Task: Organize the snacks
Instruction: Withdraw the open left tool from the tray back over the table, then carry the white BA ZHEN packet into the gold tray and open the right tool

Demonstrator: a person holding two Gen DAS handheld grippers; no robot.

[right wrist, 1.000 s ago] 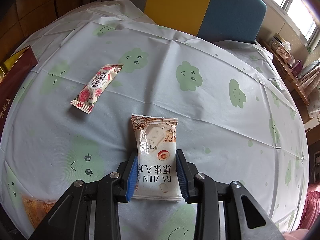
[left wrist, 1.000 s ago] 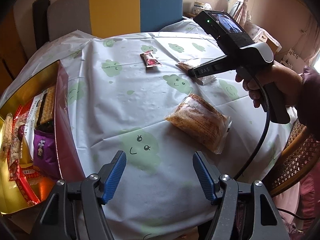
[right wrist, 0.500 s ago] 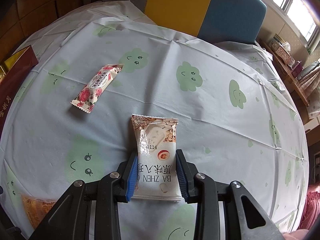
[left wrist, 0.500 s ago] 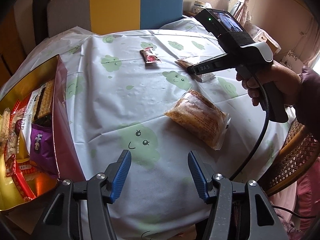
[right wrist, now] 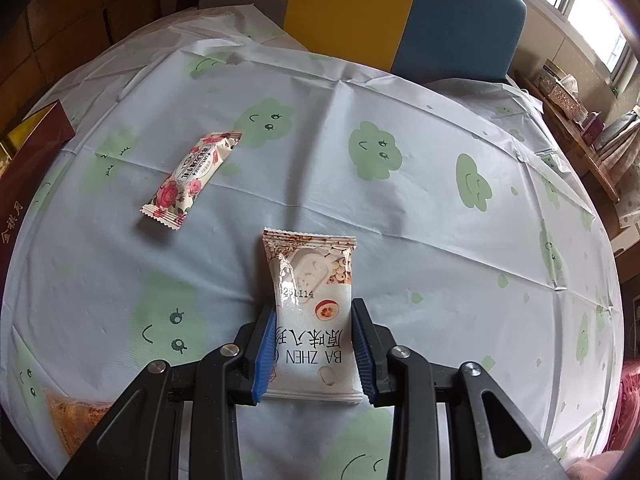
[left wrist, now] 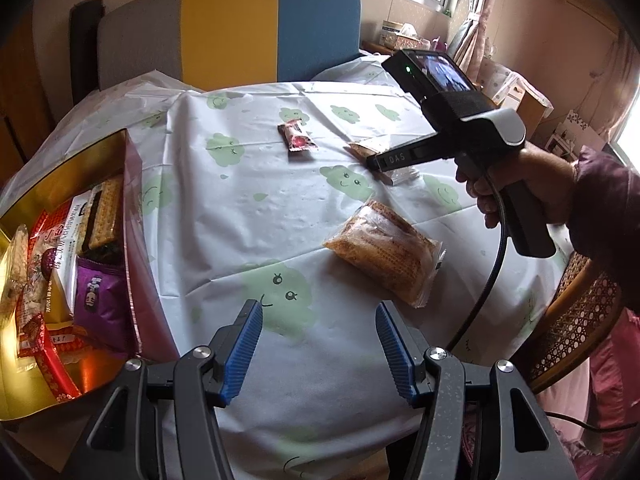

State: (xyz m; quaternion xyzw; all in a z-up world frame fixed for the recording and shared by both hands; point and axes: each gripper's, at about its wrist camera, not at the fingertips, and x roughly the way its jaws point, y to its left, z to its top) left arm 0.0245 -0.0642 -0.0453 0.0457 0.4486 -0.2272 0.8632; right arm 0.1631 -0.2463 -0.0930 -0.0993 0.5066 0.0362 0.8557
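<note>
Blue pads of the right gripper [right wrist: 314, 344] clamp a white snack pack [right wrist: 313, 316] on the tablecloth [right wrist: 420, 216]. Left gripper [left wrist: 319, 350] has been closing a bit but stands open w/ nothing between – the orange cracker pack [left wrist: 382, 250] lies just ahead.

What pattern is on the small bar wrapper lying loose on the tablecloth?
Pink-red roses on a white wrapper, clearest in the right wrist view.

Your tablecloth [right wrist: 420, 208] is pale white-blue with green smiley clouds. Pads on your left gripper [left wrist: 318, 354] and right gripper [right wrist: 314, 354] are blue, bodies black. The packet [right wrist: 314, 308] between the right pads is white and tan with black lettering. At 10 o'clock from it, the rose wrapper [right wrist: 194, 174] is cream with pink roses. Your box [left wrist: 132, 216] at 9 o'clock is maroon outside, gold inside. The cracker pack [left wrist: 384, 254] is orange-brown under clear film.
</note>
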